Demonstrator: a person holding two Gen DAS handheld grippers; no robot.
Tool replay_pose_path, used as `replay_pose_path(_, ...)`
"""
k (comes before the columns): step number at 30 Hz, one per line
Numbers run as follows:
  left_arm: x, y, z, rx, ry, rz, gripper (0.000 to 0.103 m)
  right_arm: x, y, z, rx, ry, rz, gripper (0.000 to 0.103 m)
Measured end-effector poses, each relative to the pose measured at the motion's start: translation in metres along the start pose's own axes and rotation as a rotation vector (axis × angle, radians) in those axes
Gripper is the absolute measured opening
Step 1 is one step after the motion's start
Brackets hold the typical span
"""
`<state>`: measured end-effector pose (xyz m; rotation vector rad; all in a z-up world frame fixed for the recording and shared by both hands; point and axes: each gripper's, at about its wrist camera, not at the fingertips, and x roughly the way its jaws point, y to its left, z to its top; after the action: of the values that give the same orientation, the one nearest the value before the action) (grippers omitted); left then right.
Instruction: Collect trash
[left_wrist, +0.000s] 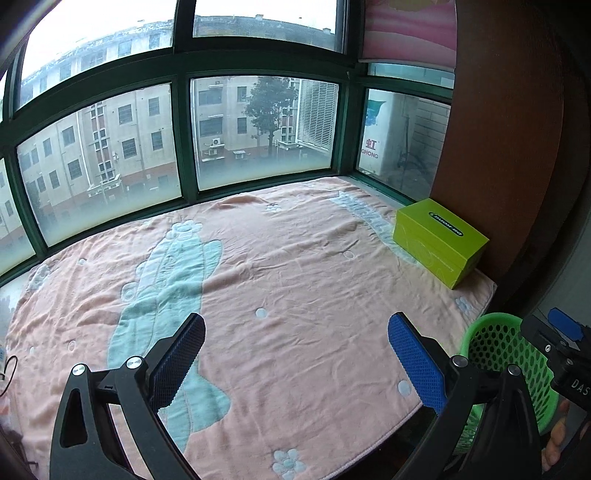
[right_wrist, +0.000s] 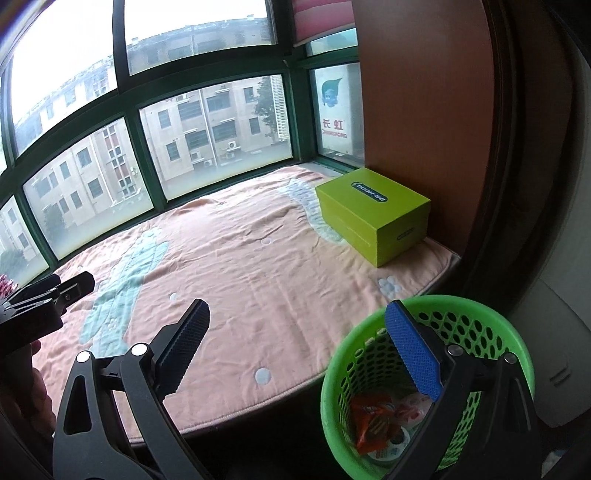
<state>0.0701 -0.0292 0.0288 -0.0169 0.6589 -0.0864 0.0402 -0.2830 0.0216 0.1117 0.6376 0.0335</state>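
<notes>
1. Trash, a heap of crumpled orange and white wrappers (right_wrist: 380, 421), is lying at the bottom of the round green perforated plastic basket (right_wrist: 513, 332), at 5 o'clock in the right wrist view.
2. That basket is standing just beside the near right edge of the bed, below the mattress top; in the left wrist view it (left_wrist: 495, 343) is showing at 4 o'clock.
3. A peach blanket with pale blue cactus and flower shapes (left_wrist: 295, 266) is covering the bed, lying wrinkled and reaching the green-framed bay window (left_wrist: 184, 136) at 12 o'clock.
4. A lime-green rectangular cardboard box (right_wrist: 373, 214) is sitting on the blanket at 2 o'clock, close against the brown wooden side panel (right_wrist: 424, 110).
5. The middle of the blanket is lying open between the box and the near edge.
6. The box lid is carrying a dark oval label whose letters are appearing reversed and hard to read; red Chinese characters with partly legible Latin letters are showing on a white unit outside (right_wrist: 334, 127).
7. The left gripper (left_wrist: 295, 363) is hovering over the blanket with its fingers spread wide, gripping nothing.
8. The right gripper (right_wrist: 297, 349) is hanging with fingers equally wide apart, its blue right pad (right_wrist: 412, 354) overlapping the basket rim.
</notes>
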Motion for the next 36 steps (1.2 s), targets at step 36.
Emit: replay_pose_path(36, -0.002, 0.015, -0.005, -0.027, -0.001, 0.049, 0.096, 0.004, 0.015, -0.004, -0.016, 0.005, 0.018, 0.096)
